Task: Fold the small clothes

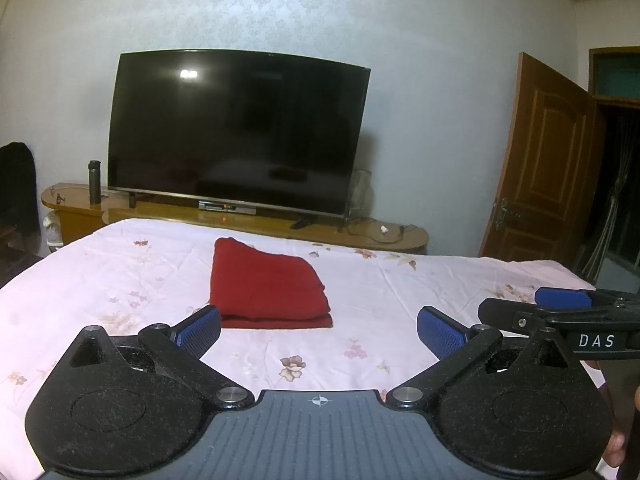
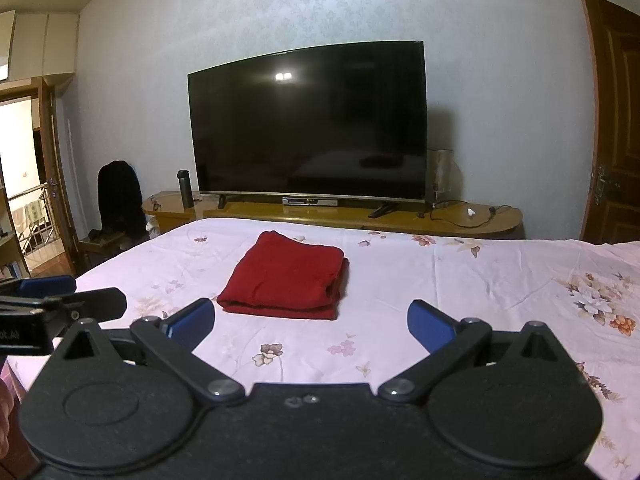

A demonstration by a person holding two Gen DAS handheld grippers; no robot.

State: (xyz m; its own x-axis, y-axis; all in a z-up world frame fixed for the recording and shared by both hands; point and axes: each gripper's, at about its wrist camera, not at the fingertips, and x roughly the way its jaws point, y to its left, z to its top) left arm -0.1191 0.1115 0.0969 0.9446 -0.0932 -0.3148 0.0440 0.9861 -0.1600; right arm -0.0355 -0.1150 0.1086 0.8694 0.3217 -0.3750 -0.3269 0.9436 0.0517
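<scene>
A red garment (image 1: 266, 286) lies folded into a flat rectangle on the pink floral bedsheet (image 1: 120, 280); it also shows in the right wrist view (image 2: 286, 278). My left gripper (image 1: 319, 334) is open and empty, held just short of the garment's near edge. My right gripper (image 2: 311, 324) is open and empty, also just short of the garment. The right gripper shows at the right edge of the left wrist view (image 1: 560, 308), and the left gripper shows at the left edge of the right wrist view (image 2: 60, 300).
A large black TV (image 1: 236, 132) stands on a wooden cabinet (image 1: 240, 220) past the bed's far edge, with a dark bottle (image 1: 94, 182) at its left end. A brown door (image 1: 536, 160) stands open at right. A dark chair (image 2: 118, 200) stands at left.
</scene>
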